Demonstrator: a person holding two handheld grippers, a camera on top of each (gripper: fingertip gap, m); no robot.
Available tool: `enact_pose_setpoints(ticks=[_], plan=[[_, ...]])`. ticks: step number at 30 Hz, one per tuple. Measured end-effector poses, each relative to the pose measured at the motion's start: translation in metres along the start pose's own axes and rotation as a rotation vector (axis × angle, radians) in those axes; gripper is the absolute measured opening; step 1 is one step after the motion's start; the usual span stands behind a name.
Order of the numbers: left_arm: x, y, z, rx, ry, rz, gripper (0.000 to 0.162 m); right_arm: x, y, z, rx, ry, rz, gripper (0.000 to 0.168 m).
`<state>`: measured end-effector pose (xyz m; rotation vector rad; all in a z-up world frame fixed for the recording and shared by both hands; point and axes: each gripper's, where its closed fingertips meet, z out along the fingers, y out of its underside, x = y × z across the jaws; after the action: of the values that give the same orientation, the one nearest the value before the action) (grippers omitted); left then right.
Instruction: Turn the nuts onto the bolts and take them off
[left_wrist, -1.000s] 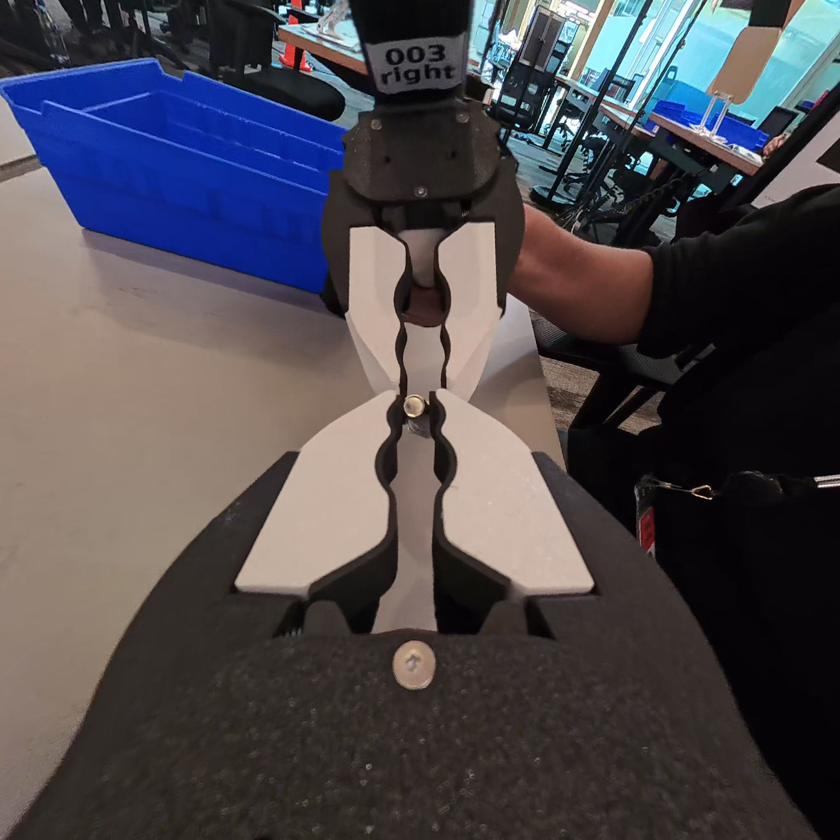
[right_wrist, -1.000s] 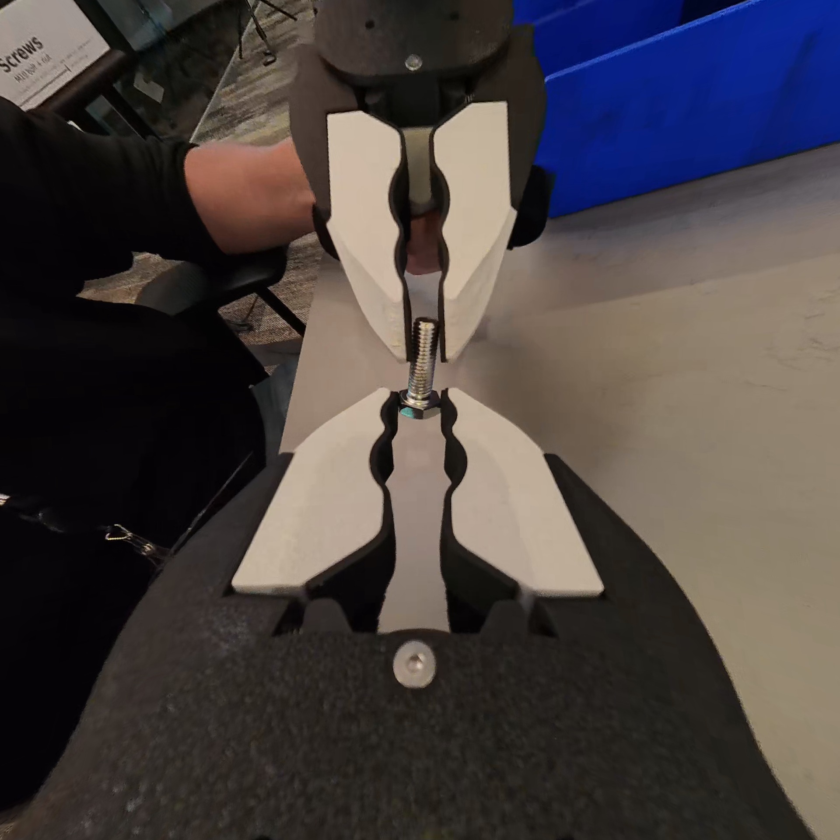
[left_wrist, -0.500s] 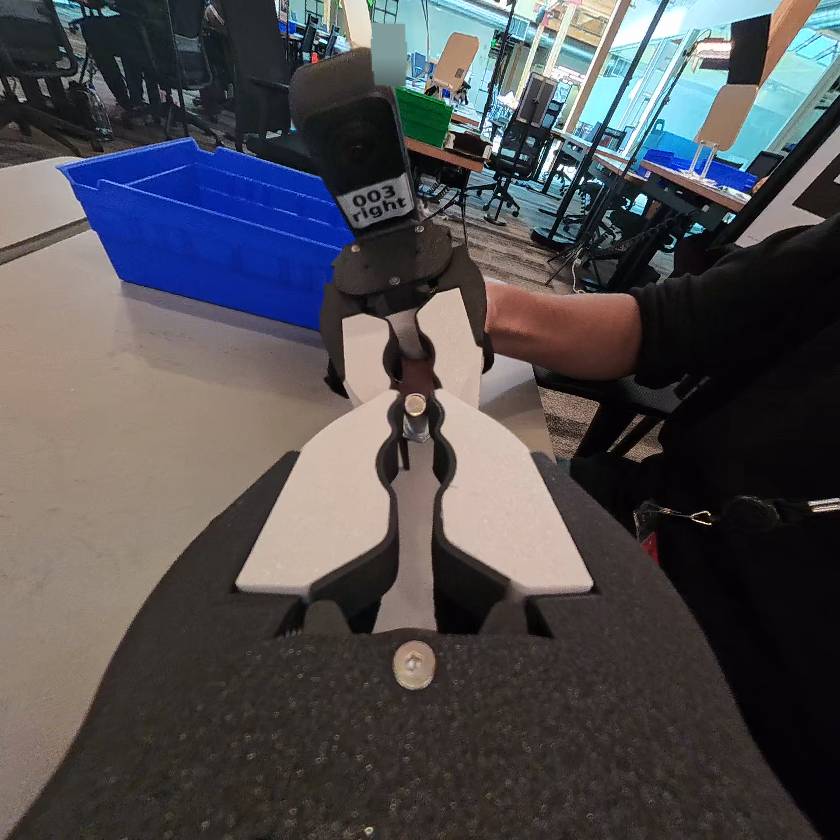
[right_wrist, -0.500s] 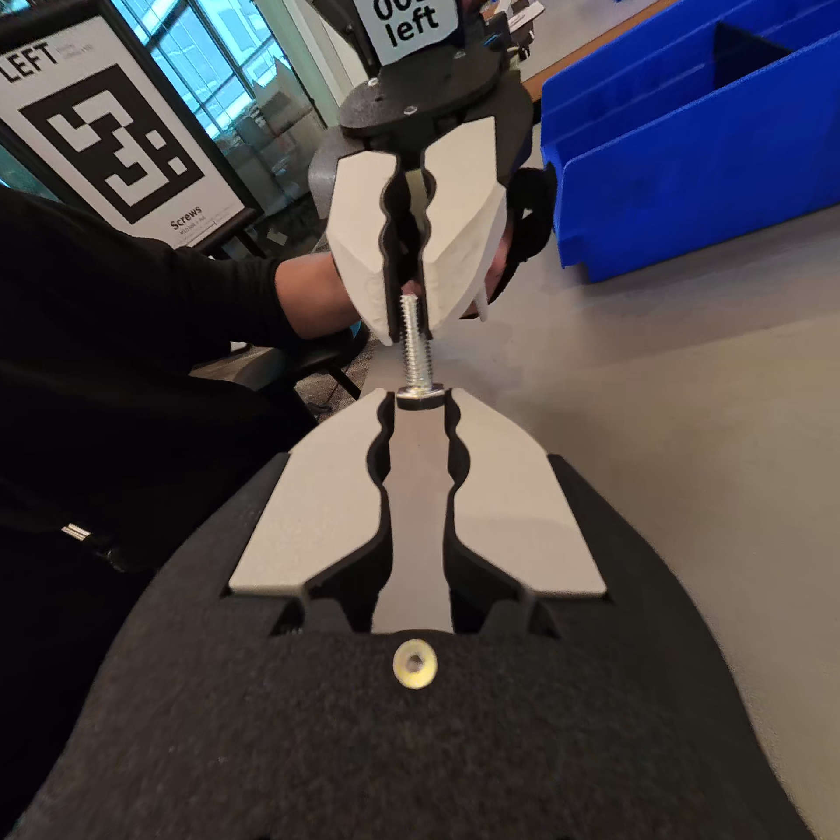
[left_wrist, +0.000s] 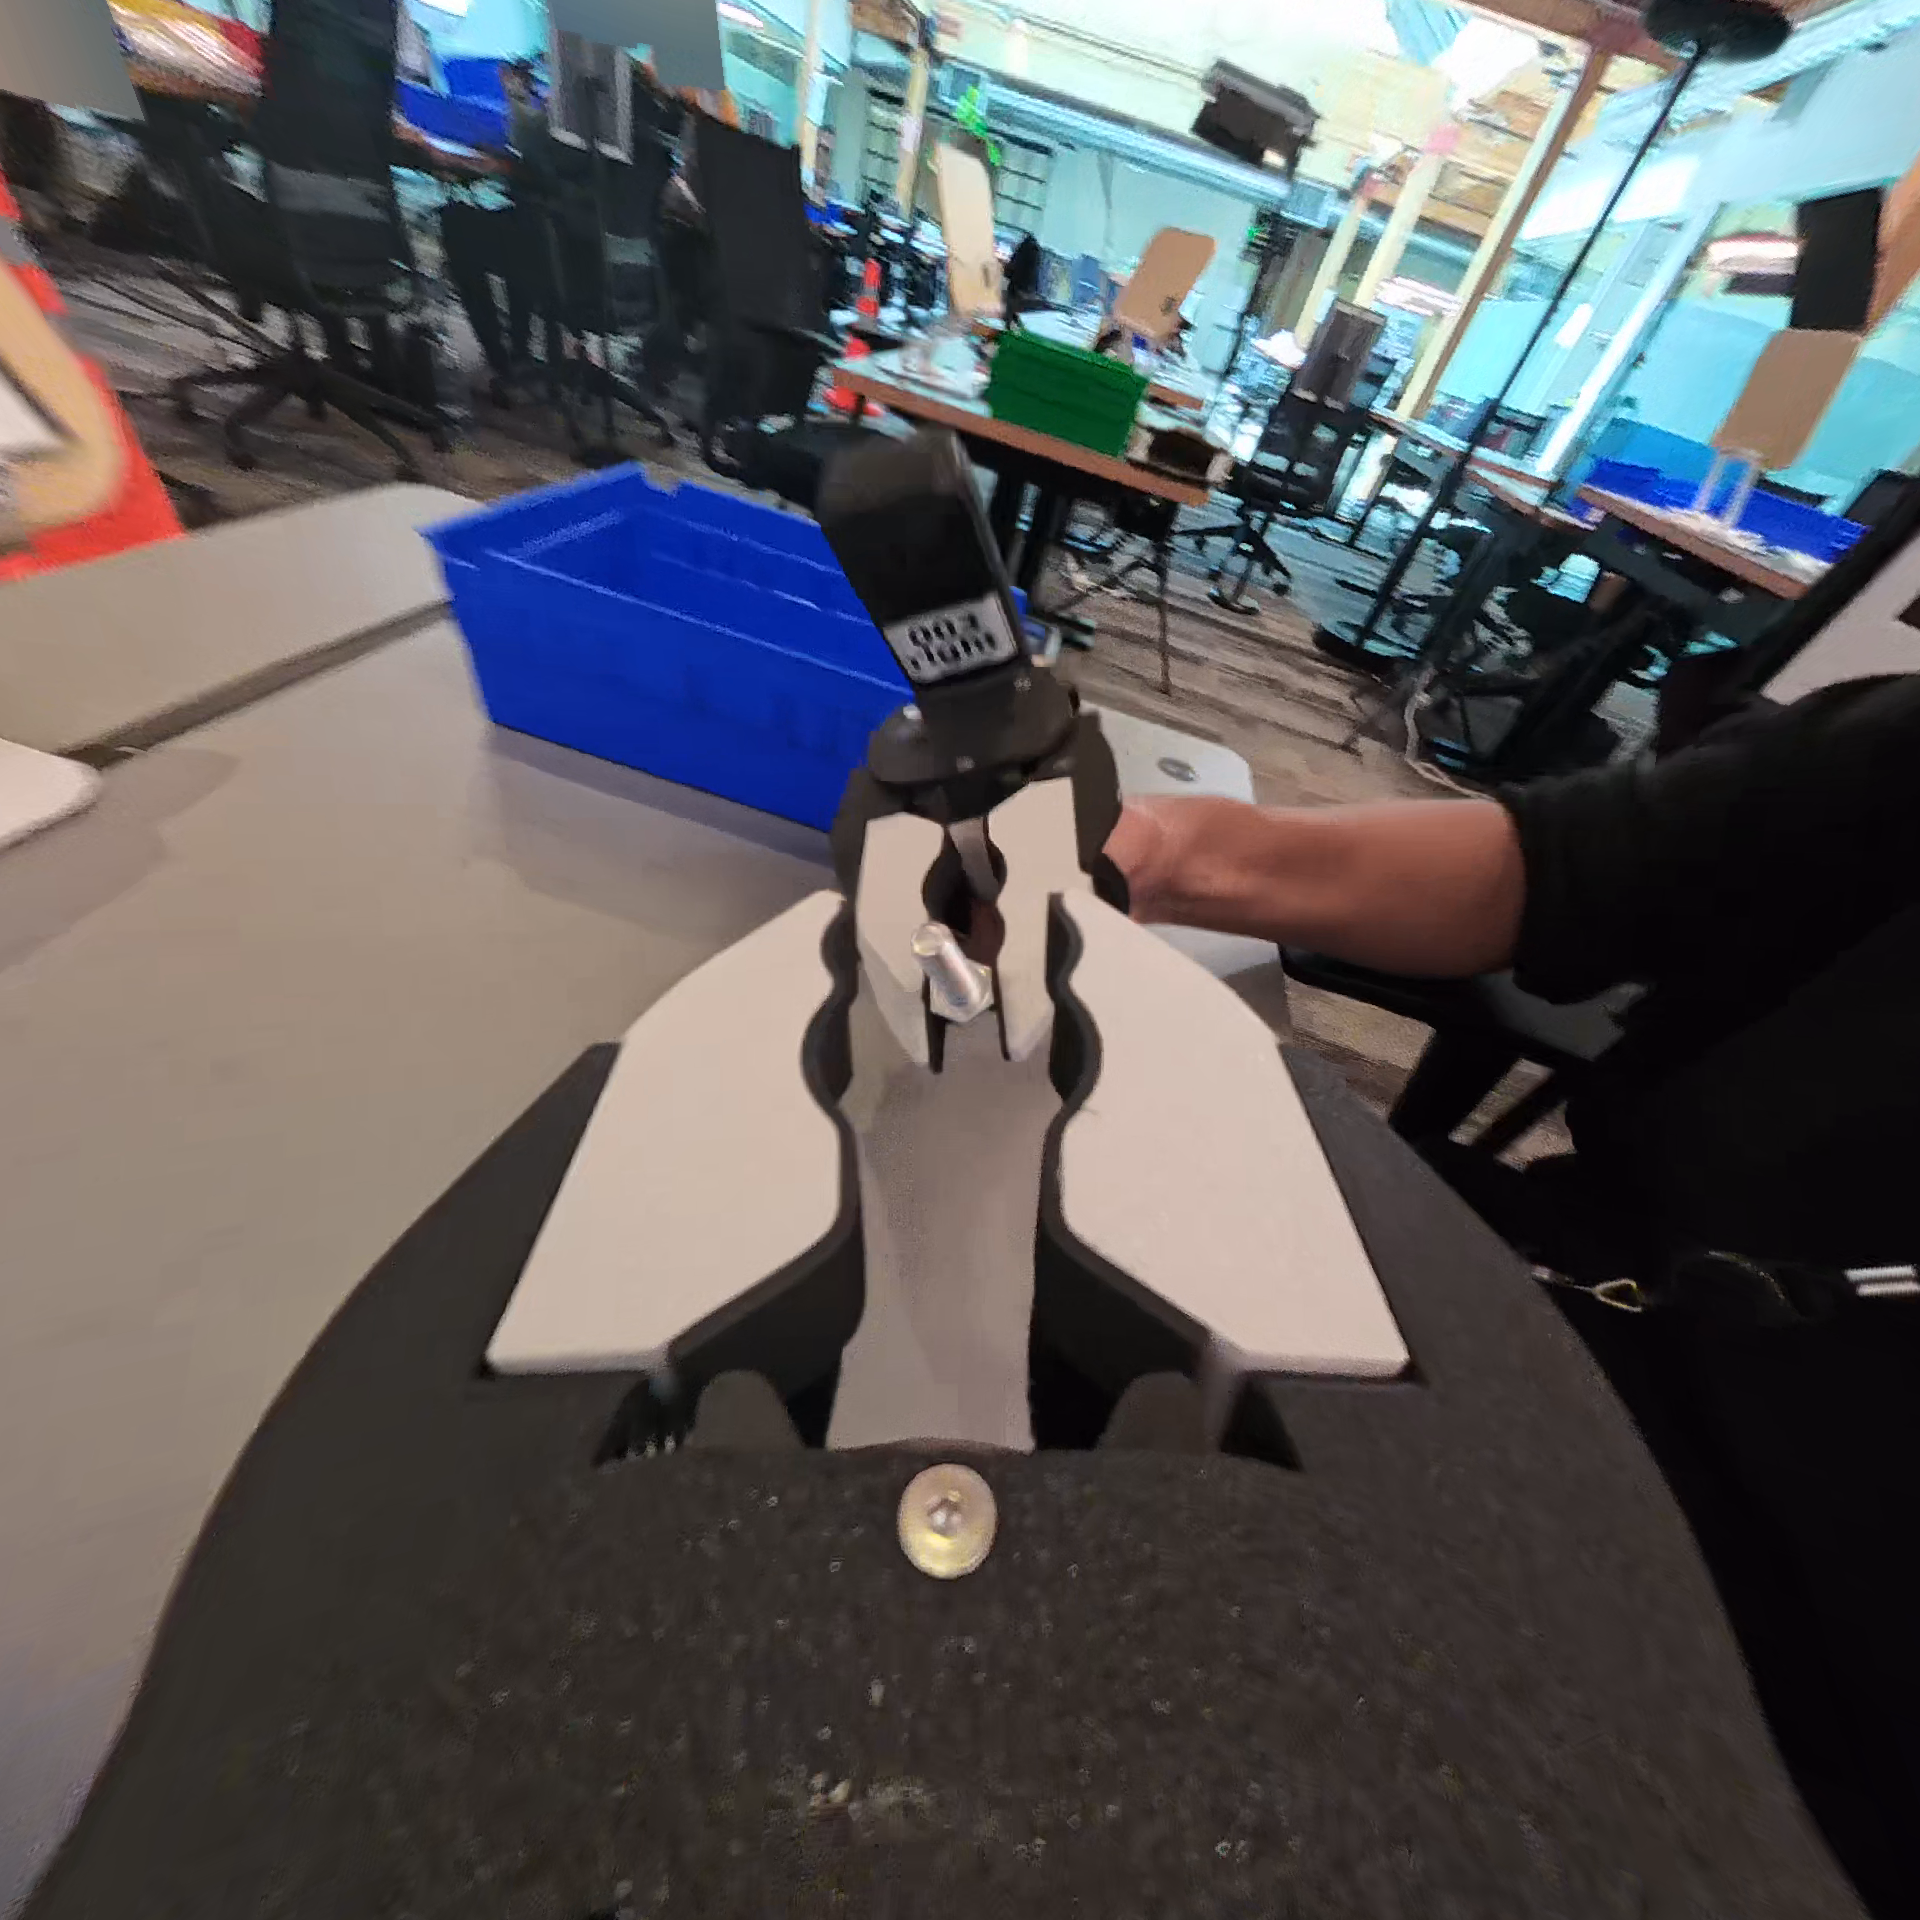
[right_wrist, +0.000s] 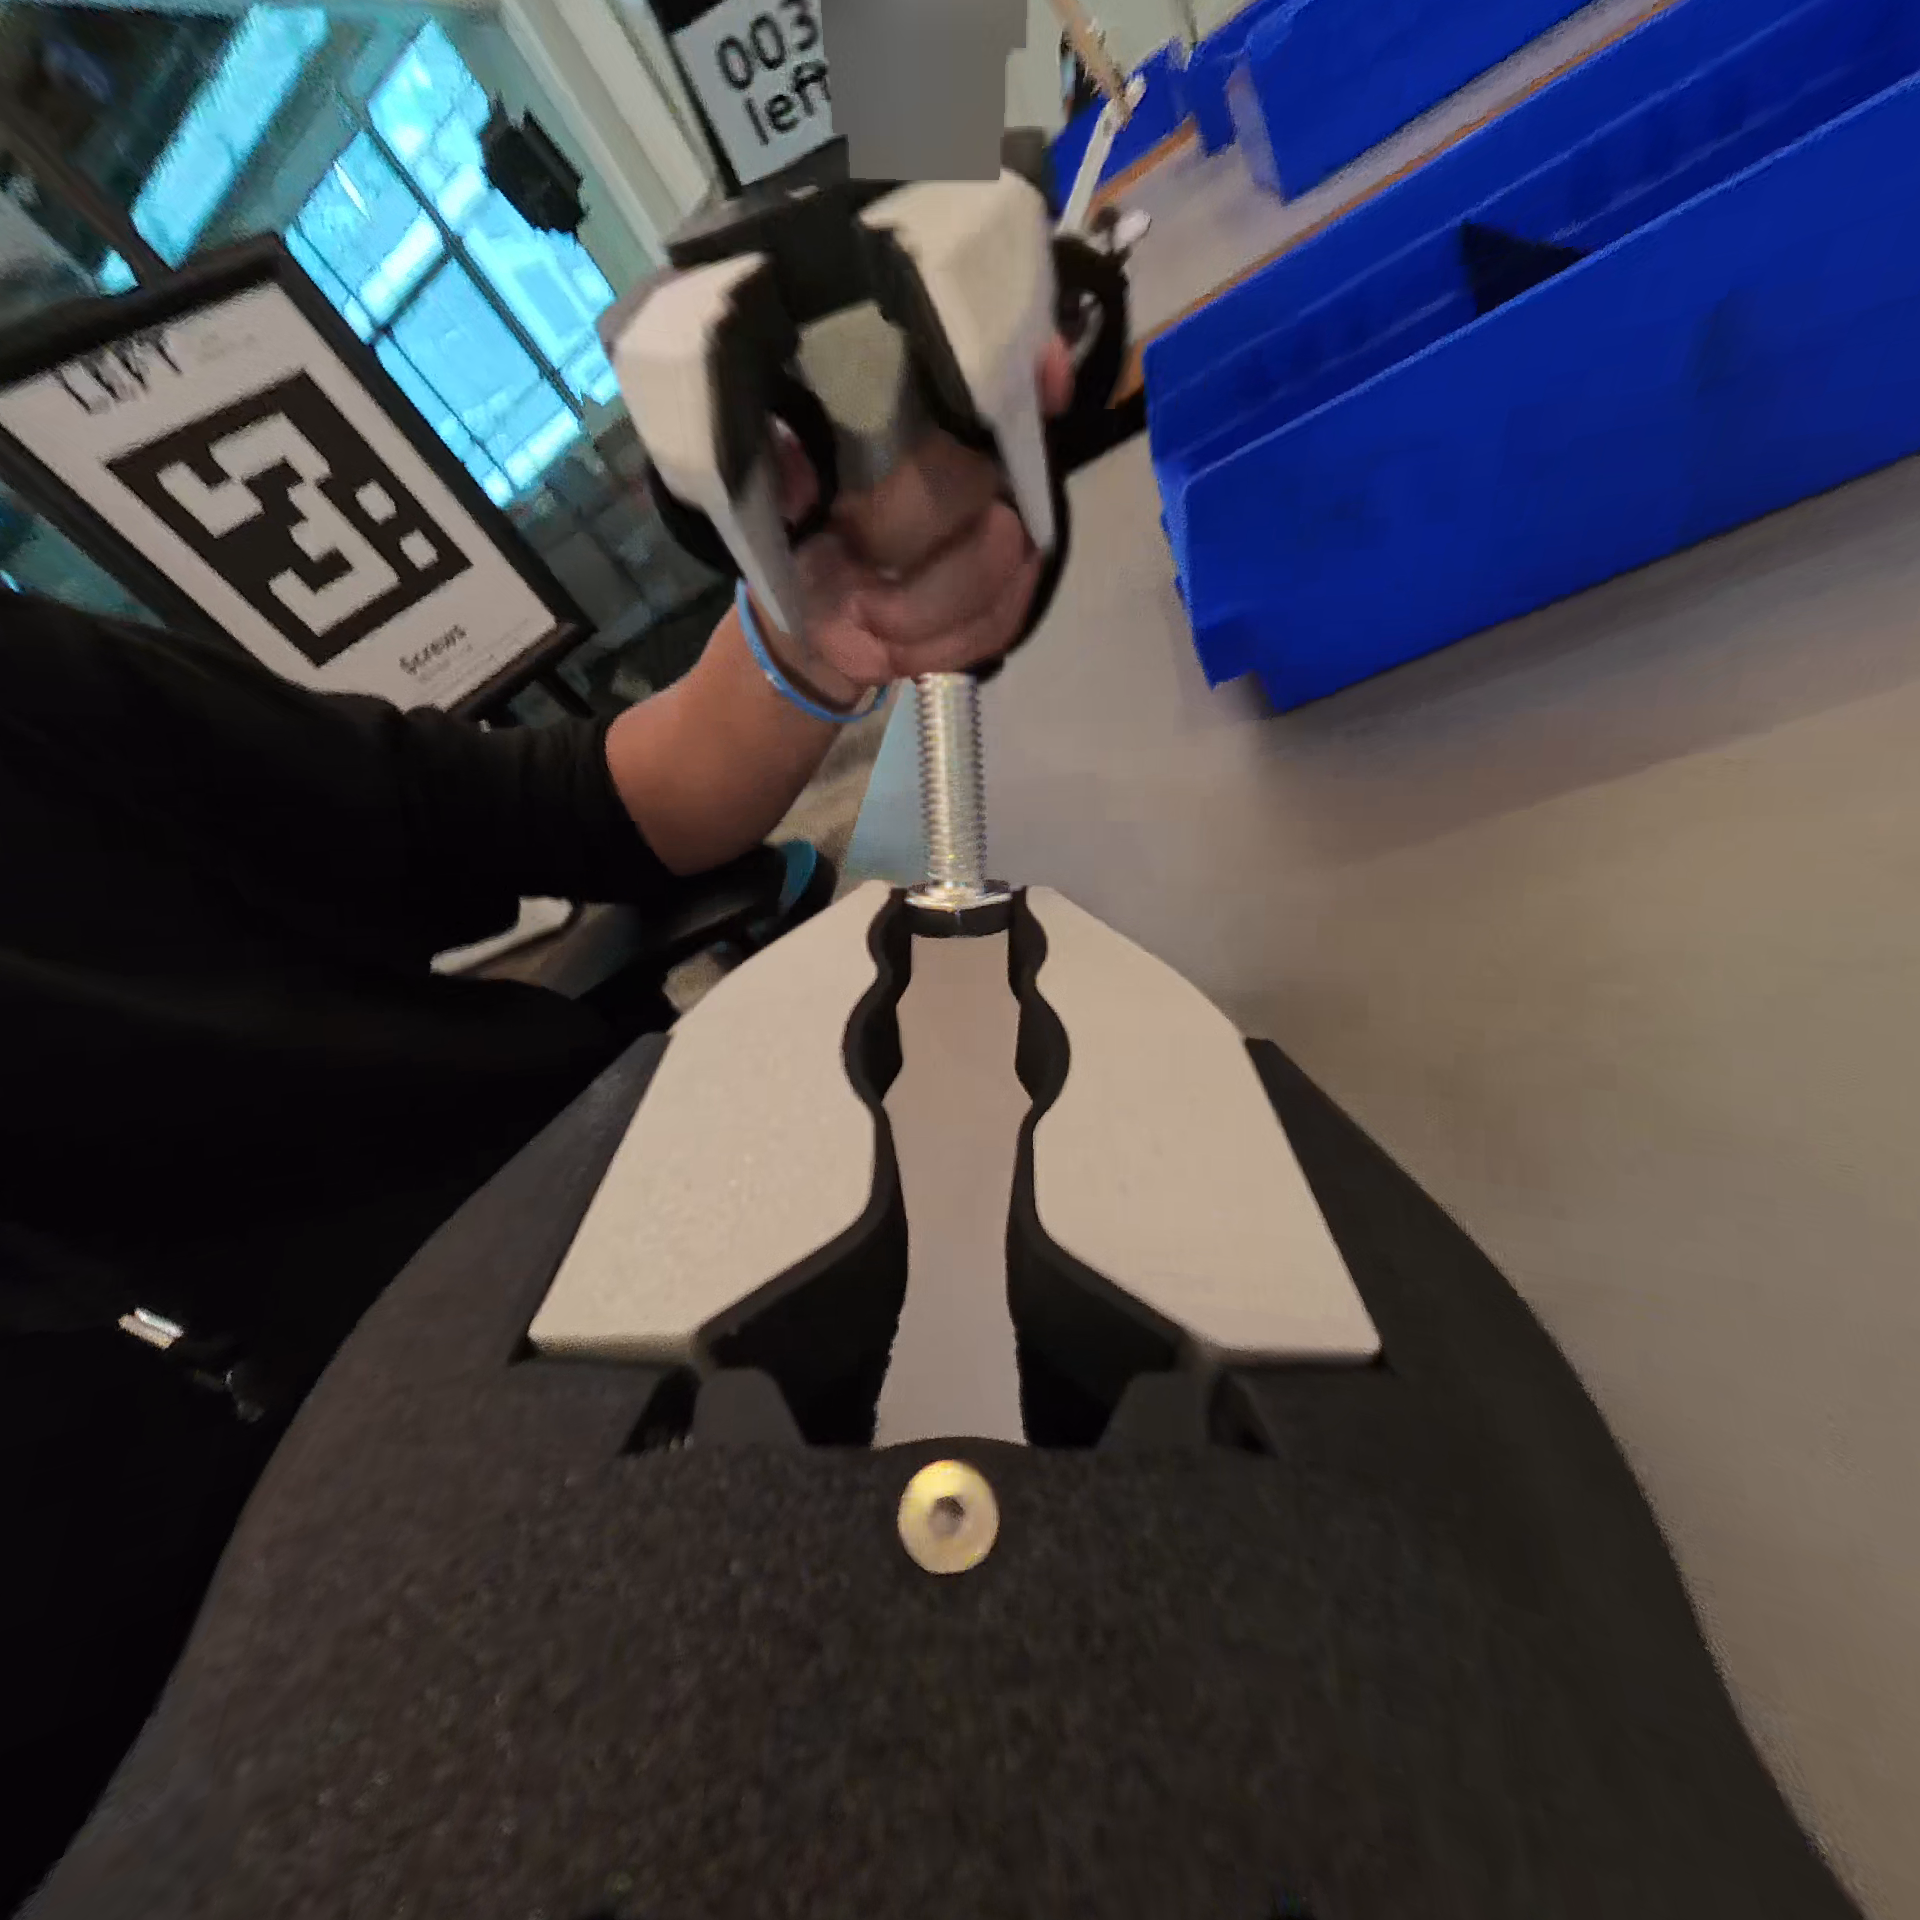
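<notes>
A silver bolt (right_wrist: 951, 774) stands out past my right gripper (right_wrist: 954, 906), which is shut on its hex end. I cannot tell whether that hex is the bolt head or a nut. My left gripper (left_wrist: 945, 914) is open and empty, with its jaws well apart. In the left wrist view the right gripper (left_wrist: 971, 1039) sits just beyond my fingertips with the bolt (left_wrist: 948, 971) angled toward me. In the right wrist view the left gripper (right_wrist: 904, 561) hangs open above the bolt's free end, apart from it. Both are held above the grey table (left_wrist: 312, 935).
A blue bin (left_wrist: 644, 634) stands on the table behind the grippers; it also shows at the right in the right wrist view (right_wrist: 1558, 468). The person's forearm (left_wrist: 1299, 883) and dark sleeves reach in from the table's near edge. A marker sign (right_wrist: 291, 499) stands beyond that edge. The tips of one gripper are about 7 cm away from the tips of the other.
My left gripper has opened, let go of the bolt's threaded end and drawn back from it. My right gripper still grips the hex end.
</notes>
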<state>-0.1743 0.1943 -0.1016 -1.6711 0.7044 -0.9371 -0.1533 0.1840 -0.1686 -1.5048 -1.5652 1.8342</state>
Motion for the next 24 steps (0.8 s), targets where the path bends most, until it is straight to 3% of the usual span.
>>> enact_pose_setpoints(ticks=[2, 5, 11, 14, 18, 24], plan=[[-0.017, -0.014, -0.031, -0.021, -0.129, 0.027, 0.035, 0.004, -0.006, -0.006, 0.073, -0.007, 0.040, 0.018], [-0.055, -0.008, -0.088, -0.189, -0.357, 0.020, 0.037, 0.008, -0.013, -0.016, 0.161, 0.002, 0.043, 0.018], [-0.139, 0.054, -0.197, -0.808, -0.685, 0.016, 0.039, 0.010, -0.016, -0.023, 0.196, 0.010, 0.026, 0.018], [-0.158, 0.089, -0.211, -1.011, -0.654, 0.007, 0.040, 0.011, -0.012, -0.020, 0.173, 0.004, 0.028, 0.018], [-0.182, 0.126, -0.217, -1.140, -0.621, -0.003, 0.040, 0.011, -0.008, -0.017, 0.152, 0.012, 0.019, 0.018], [-0.213, 0.150, -0.216, -1.060, -0.637, -0.180, 0.039, 0.011, -0.004, -0.016, 0.142, 0.007, 0.031, 0.018]])
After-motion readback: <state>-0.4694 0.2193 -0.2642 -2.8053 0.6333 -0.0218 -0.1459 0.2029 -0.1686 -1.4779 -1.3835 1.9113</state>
